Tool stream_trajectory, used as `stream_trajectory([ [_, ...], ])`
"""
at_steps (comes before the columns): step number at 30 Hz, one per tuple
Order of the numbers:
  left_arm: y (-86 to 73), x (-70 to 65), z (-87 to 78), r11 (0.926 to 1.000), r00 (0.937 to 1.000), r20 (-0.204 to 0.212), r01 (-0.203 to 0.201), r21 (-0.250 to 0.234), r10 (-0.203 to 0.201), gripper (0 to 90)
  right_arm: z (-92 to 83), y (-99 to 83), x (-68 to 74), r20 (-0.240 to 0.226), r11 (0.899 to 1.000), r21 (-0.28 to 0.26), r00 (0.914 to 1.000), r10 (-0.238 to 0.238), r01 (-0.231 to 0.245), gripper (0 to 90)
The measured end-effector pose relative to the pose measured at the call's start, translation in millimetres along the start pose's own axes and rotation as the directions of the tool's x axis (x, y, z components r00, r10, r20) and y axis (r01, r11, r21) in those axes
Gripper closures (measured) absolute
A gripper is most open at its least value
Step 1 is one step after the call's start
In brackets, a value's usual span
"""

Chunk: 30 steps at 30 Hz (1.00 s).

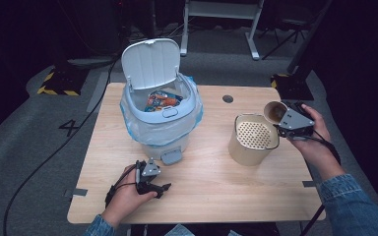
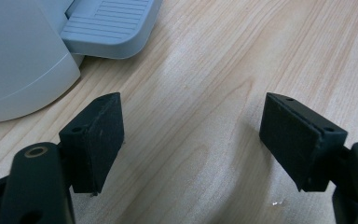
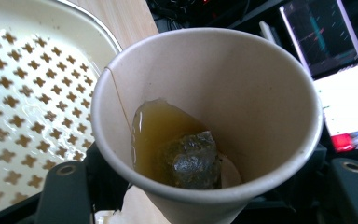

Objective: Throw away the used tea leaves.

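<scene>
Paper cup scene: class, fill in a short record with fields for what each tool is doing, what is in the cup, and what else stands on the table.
Right tool: shut on the paper cup, tipped beside the strainer container
Cup contents: brownish liquid and a wet tea bag
Left tool: open, nothing between the jaws, low over the wooden table
Bin: lid up, lined with a bag, colourful rubbish inside
Bin pedal: just ahead of the left tool
</scene>
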<state>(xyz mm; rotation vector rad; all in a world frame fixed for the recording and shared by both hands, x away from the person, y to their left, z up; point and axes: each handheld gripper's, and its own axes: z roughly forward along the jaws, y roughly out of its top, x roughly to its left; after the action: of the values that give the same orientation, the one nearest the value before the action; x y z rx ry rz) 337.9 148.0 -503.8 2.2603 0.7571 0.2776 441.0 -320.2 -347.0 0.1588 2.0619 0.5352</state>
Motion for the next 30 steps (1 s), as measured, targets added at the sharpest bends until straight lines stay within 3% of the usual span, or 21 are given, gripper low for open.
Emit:
stream_trajectory([
  [4, -0.1, -0.1, -0.1, 1.0, 1.0, -0.001, 0.0, 0.001, 0.0, 22.4, 0.1, 4.7, 3.2, 0.034, 0.995, 0.019, 0.994, -0.104, 0.103, 32.5],
  [7, -0.2, -0.2, -0.1, 1.0, 1.0, -0.001, 0.002, 0.0, -0.002, 22.4, -0.2, 9.9, 8.2, 0.064, 0.976, 0.054, 0.9751, -0.212, 0.209, 32.7],
  [11, -0.2, -0.2, -0.2, 1.0, 1.0, -0.001, 0.002, -0.001, -0.002, 22.4, 0.9, 16.2, 15.7, 0.096, 0.934, 0.099, 0.9309, -0.353, 0.343, 32.8],
  [13, -0.4, -0.3, -0.2, 1.0, 1.0, -0.001, 0.005, -0.001, -0.005, 22.4, 1.9, 19.3, 19.4, 0.105, 0.901, 0.127, 0.898, -0.427, 0.414, 32.9],
  [15, -0.5, -0.3, -0.3, 1.0, 1.0, -0.001, 0.005, -0.002, -0.005, 22.4, 2.3, 20.9, 22.1, 0.11, 0.885, 0.138, 0.8813, -0.46, 0.444, 32.9],
  [18, -0.6, -0.3, -0.3, 1.0, 1.0, -0.001, 0.005, -0.002, -0.005, 22.4, 2.7, 22.6, 25.6, 0.128, 0.853, 0.16, 0.8464, -0.517, 0.497, 32.9],
  [21, -0.6, -0.3, -0.4, 1.0, 1.0, -0.001, 0.005, -0.002, -0.005, 22.4, 1.5, 24.0, 28.6, 0.151, 0.81, 0.195, 0.7989, -0.582, 0.553, 33.0],
  [22, -0.6, -0.3, -0.4, 1.0, 1.0, -0.001, 0.005, -0.002, -0.005, 22.4, 0.9, 24.8, 29.8, 0.159, 0.788, 0.212, 0.7756, -0.611, 0.578, 33.0],
  [25, -0.6, -0.3, -0.4, 1.0, 1.0, -0.002, 0.005, -0.002, -0.005, 22.4, -0.4, 27.2, 31.9, 0.175, 0.744, 0.236, 0.726, -0.665, 0.625, 33.0],
  [26, -0.6, -0.3, -0.4, 1.0, 1.0, -0.002, 0.005, -0.002, -0.005, 22.4, -1.1, 28.0, 32.7, 0.185, 0.724, 0.249, 0.702, -0.688, 0.644, 33.0],
  [27, -0.7, -0.4, -0.4, 1.0, 1.0, -0.002, 0.006, -0.001, -0.006, 22.4, -1.3, 28.5, 33.2, 0.19, 0.711, 0.255, 0.6868, -0.701, 0.655, 33.0],
  [28, -0.7, -0.4, -0.4, 1.0, 1.0, -0.002, 0.006, -0.001, -0.006, 22.4, -1.8, 29.7, 34.3, 0.196, 0.682, 0.27, 0.655, -0.73, 0.68, 33.0],
  [29, -0.8, -0.4, -0.5, 1.0, 1.0, -0.002, 0.006, -0.001, -0.006, 22.4, -2.4, 30.7, 35.0, 0.195, 0.659, 0.285, 0.6312, -0.751, 0.696, 33.0],
  [30, -0.8, -0.3, -0.5, 1.0, 1.0, -0.002, 0.006, -0.003, -0.006, 22.4, -2.4, 31.4, 36.4, 0.2, 0.629, 0.303, 0.5974, -0.777, 0.716, 33.0],
])
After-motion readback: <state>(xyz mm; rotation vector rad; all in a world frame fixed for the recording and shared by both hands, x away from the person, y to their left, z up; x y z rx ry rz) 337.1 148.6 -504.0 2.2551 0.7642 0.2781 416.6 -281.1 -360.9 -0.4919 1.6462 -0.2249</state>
